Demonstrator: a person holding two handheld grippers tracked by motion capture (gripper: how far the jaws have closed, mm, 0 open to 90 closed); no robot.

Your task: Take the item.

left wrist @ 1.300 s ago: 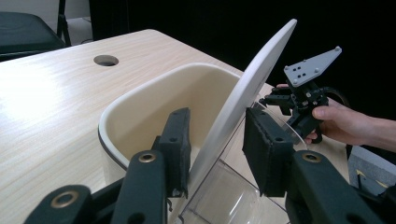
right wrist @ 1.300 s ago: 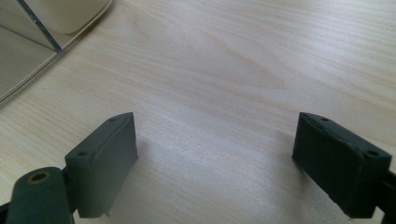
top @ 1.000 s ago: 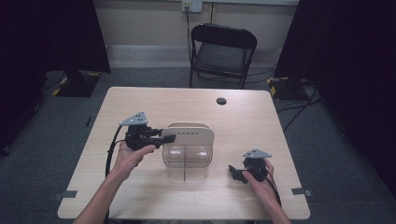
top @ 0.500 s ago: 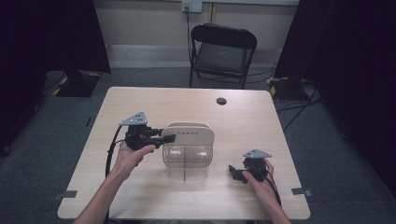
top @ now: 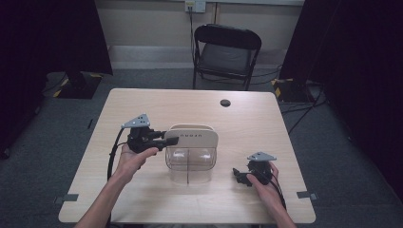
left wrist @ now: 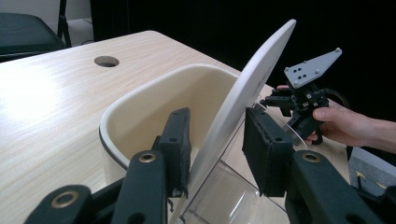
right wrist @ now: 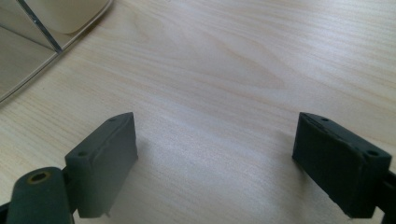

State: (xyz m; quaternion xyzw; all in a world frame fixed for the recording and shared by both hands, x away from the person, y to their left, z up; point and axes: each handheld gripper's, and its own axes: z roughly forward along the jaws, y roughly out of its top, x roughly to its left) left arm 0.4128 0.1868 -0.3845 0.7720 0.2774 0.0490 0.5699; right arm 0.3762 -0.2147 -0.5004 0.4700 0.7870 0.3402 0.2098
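Note:
A clear plastic container with a middle divider stands at the table's centre, joined to a cream tub. A flat cream lid rises tilted between them. My left gripper reaches in from the left, and its jaws are shut on the edge of the cream lid, with a pad on each face. In the left gripper view my left gripper shows the clear wall just below the grip. My right gripper rests on the table to the container's right, held by a hand. Its jaws stand open over bare wood.
The wooden table has a round cable hole near its far edge. A black folding chair stands behind the table. Cables trail from both grippers toward the person. The right gripper and its hand appear beyond the lid.

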